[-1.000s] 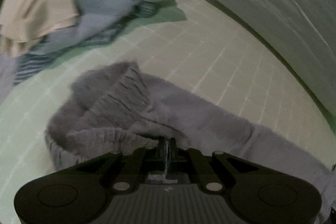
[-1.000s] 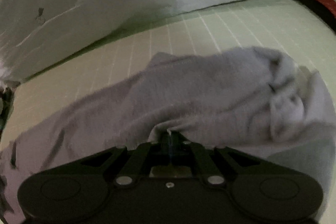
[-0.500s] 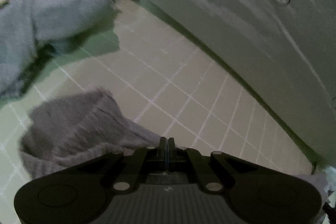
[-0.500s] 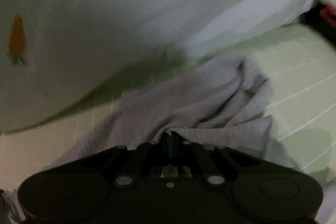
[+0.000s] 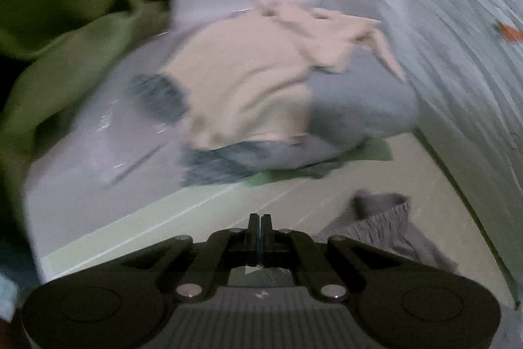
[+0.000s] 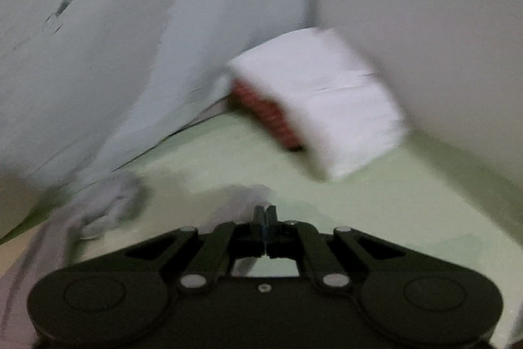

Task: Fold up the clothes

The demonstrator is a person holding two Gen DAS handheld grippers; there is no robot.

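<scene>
Lying on the green mat (image 5: 327, 205), grey garment (image 5: 385, 228); left gripper (image 5: 260, 223) and right gripper (image 6: 265, 215) closed, empty

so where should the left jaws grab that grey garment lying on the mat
Grip the grey garment at its ribbed band, which stands up in a raised fold off the green mat. Come in from above and the left, where the mat is bare, and pinch across that fold.

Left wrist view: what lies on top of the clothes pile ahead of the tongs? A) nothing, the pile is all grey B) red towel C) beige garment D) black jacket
C: a beige garment is draped over the blue-grey clothes in the pile, beyond the shut left tongs.
</scene>
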